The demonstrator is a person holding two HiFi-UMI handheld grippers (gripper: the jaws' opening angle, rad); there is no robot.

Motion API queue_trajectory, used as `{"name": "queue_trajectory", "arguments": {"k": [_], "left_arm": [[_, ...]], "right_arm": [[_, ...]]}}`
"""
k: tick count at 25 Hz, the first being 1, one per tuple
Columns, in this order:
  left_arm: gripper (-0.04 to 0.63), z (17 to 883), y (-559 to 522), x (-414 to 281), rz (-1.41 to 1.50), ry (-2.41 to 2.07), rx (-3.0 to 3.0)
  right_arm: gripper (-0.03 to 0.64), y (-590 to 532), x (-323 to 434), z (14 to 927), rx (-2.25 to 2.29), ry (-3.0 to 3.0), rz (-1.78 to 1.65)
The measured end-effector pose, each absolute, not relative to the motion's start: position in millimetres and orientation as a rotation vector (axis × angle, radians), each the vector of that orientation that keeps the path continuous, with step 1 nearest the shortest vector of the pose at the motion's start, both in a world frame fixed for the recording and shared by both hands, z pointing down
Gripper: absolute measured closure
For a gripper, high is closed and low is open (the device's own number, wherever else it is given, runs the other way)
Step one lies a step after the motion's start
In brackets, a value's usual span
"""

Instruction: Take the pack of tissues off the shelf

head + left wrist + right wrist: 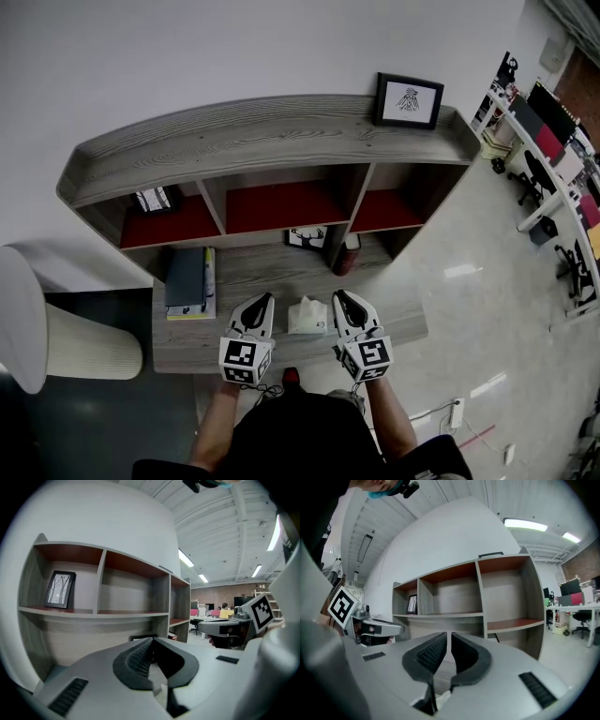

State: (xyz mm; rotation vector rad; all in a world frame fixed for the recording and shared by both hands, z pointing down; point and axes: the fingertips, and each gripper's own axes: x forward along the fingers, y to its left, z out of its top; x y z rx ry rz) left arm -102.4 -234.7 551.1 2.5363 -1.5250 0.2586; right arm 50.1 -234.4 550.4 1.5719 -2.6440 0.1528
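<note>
Nearest, the left tool [266,301] and the right tool [340,298] are held side by side above the near edge of the bottom board [403,323]. The left tool's jaws meet at the tips and hold nothing. The right tool's jaws are all but closed, with only a thin slit between the pads and nothing in it.

The pack [307,316], white and soft-looking, lies on the board between the two tools, close to both but gripped by neither. I judge this to be the approach, with the grasp not yet made. The next move calls for one tool to open wide enough to straddle the pack, dip to it and close gently so the wrap does not crush, then lift it clear of the board.

Left of the tools, books [189,281] lie stacked on the board. Farther back are a small frame [307,237] and a dark red can [349,253]. Beyond them the grey wood shelf [272,131] has red-floored bays, with a picture [155,199] in the left bay and a framed print [410,100] on top at the right.

A white ribbed lampshade [56,333] stands at the left. A plain white wall [234,47] backs the shelf, and across the pale glossy floor [469,300] at the far right are desks [553,159] with chairs.
</note>
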Motion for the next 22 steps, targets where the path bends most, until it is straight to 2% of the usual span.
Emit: {"name": "queue_trajectory", "arguments": {"k": [7,22], "left_arm": [[0.589,525,-228,-106,0.201,-1.565,2.582],[0.589,543,-208,-118,0.239,-1.574,2.547]], "right_arm": [[0.568,-216,56,524,1.601,-2.679,0.086],[0.568,-191,61,540,1.619,-2.647,0.159]]}}
